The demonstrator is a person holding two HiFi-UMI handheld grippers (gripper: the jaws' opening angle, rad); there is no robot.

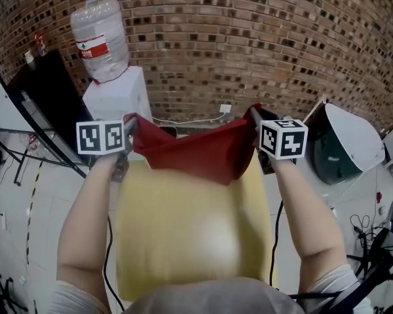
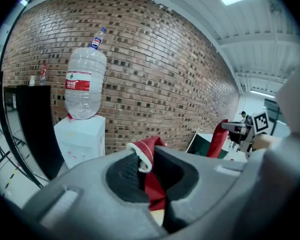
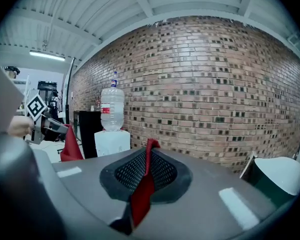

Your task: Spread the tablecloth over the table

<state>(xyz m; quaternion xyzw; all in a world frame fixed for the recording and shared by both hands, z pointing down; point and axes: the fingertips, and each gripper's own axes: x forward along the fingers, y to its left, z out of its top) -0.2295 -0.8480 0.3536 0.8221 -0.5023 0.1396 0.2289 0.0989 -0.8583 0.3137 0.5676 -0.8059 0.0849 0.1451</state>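
Red tablecloth (image 1: 196, 150) hung slack over the 12 o'clock end of the yellow desk (image 1: 183, 241). The left hand-held gripper (image 1: 127, 128) was clamped on its 9 o'clock corner, the right hand-held gripper (image 1: 257, 115) on its 3 o'clock corner. A water dispenser (image 1: 114, 97) stood at 11 o'clock.

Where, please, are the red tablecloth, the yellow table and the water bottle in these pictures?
tablecloth (image 1: 198, 152): head view, middle of the sagging red cloth.
table (image 1: 177, 208): head view, bare yellow top.
water bottle (image 1: 108, 28): head view, its clear body.

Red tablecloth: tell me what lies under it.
The yellow table shows below the red tablecloth. The hanging cloth covers the table's far edge, so nothing there can be seen.
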